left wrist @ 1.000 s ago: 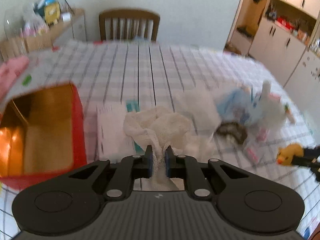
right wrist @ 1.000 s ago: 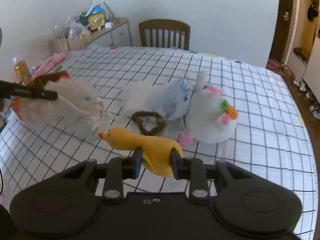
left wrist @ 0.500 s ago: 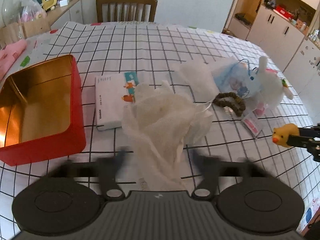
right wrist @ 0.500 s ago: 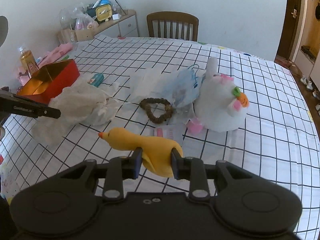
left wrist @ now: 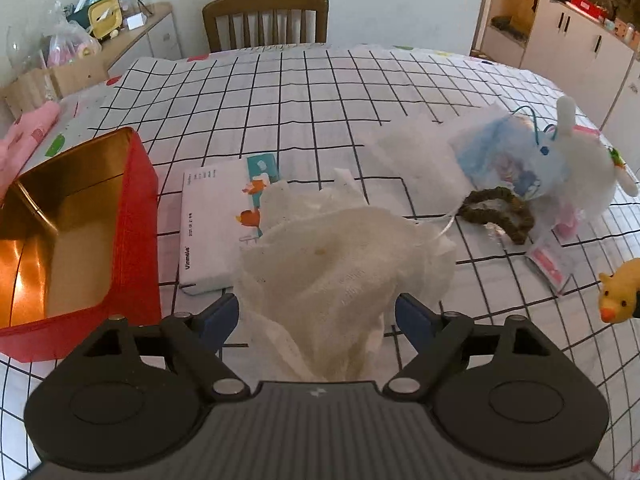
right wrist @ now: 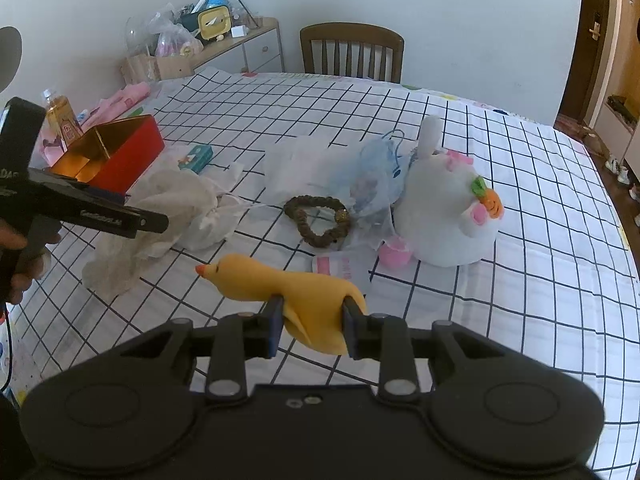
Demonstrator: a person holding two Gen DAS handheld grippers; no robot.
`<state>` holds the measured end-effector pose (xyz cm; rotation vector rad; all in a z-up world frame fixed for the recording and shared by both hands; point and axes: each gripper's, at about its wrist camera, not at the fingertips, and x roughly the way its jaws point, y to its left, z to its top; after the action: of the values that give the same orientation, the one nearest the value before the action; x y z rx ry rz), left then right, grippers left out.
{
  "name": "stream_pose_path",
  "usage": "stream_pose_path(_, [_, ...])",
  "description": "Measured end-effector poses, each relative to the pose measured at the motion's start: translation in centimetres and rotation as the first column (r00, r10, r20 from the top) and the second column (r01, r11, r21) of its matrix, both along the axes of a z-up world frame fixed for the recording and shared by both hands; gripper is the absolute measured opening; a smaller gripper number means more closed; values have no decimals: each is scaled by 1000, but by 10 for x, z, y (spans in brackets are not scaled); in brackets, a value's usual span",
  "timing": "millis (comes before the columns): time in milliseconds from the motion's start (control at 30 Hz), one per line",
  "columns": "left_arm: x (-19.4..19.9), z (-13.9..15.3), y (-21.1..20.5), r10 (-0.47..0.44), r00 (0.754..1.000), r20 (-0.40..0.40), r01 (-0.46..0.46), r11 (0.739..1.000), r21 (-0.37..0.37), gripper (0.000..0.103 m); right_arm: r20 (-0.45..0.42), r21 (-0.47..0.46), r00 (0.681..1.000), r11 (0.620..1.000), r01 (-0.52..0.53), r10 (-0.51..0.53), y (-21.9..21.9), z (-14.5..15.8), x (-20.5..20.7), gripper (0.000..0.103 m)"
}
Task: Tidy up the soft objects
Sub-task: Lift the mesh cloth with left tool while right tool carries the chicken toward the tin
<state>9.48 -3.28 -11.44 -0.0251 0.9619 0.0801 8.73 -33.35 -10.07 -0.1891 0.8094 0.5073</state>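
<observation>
1. The left tongs [left wrist: 316, 316] were clamped on the white gauze cloth [left wrist: 340, 268] a second ago; their jaws have since been opened wide and then drawn in a little, and the pads are now seen clear of the fabric on both sides.
2. The cloth is left slumped in a heap on the checked counter [left wrist: 304, 92], its tail lying between the open jaws and its far edge draped over the white tissue pack [left wrist: 216, 220].
3. The red tin [left wrist: 132, 216], open and empty, is seen at nine o'clock of the cloth, just beside the pack; the cloth has been set down outside it, so this step is judged unfinished or a regrasp is being prepared.
4. The right tongs [right wrist: 312, 324] are held narrow around the yellow duck toy [right wrist: 296, 292], as they were a second ago, with the toy lifted off the counter.
5. The white plush rabbit [right wrist: 448, 216], the brown hair tie [right wrist: 320, 220] and the blue mesh pouch [right wrist: 372, 172] are seen untouched at one to two o'clock of the cloth, so most of the sorting is judged still to be done.
</observation>
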Motion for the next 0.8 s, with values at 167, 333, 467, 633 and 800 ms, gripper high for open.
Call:
stream_pose_path(167, [3, -6, 13, 67, 997, -34, -69, 996, -50, 35, 4, 5, 1000, 1000, -6, 6, -1, 1, -2, 29])
stream_pose_path(333, [-6, 4, 21, 78, 997, -11, -78, 996, -36, 12, 11, 2, 1000, 1000, -7, 7, 0, 3, -1, 29])
stream_pose_path(467, [-11, 14, 33, 102, 995, 9, -101, 994, -50, 8, 20, 4, 1000, 1000, -14, 14, 4, 8, -2, 29])
stream_pose_path(633, [-21, 43, 50, 106, 993, 60, -101, 991, -82, 7, 38, 6, 999, 1000, -27, 27, 16, 16, -1, 29])
stream_pose_path(800, [-29, 80, 67, 100, 987, 123, -90, 992, -86, 7, 63, 20, 997, 999, -46, 45, 31, 30, -1, 29])
